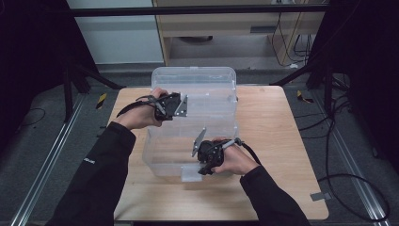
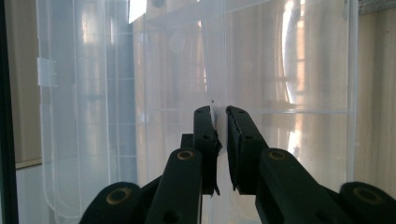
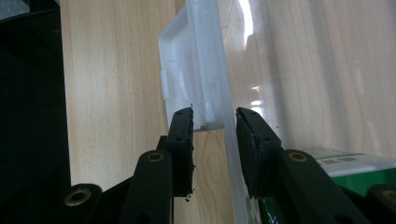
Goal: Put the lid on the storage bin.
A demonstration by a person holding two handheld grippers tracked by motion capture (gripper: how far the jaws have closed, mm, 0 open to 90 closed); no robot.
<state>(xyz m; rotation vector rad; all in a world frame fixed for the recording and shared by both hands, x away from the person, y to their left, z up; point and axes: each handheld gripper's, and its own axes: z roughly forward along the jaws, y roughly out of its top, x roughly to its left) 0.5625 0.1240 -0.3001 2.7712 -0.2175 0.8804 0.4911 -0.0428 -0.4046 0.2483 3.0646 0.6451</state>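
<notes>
A clear plastic storage box (image 1: 162, 150) stands on the wooden table (image 1: 273, 132), with its clear lid (image 1: 197, 77) over the far part. My left gripper (image 1: 182, 106) is at the lid's left side. In the left gripper view the gripper (image 2: 220, 113) is shut on a thin clear plastic edge (image 2: 215, 70) of the lid. My right gripper (image 1: 204, 168) is at the box's near wall, pointing down. In the right gripper view the gripper (image 3: 215, 114) has its pads pressed on the front wall and the clear latch flap (image 3: 187, 60).
Bare wood lies to the right of the box and along the table's near edge. Something green with a white label (image 3: 355, 170) shows through the box wall. Black frame legs and cables (image 1: 348, 179) lie on the floor around the table.
</notes>
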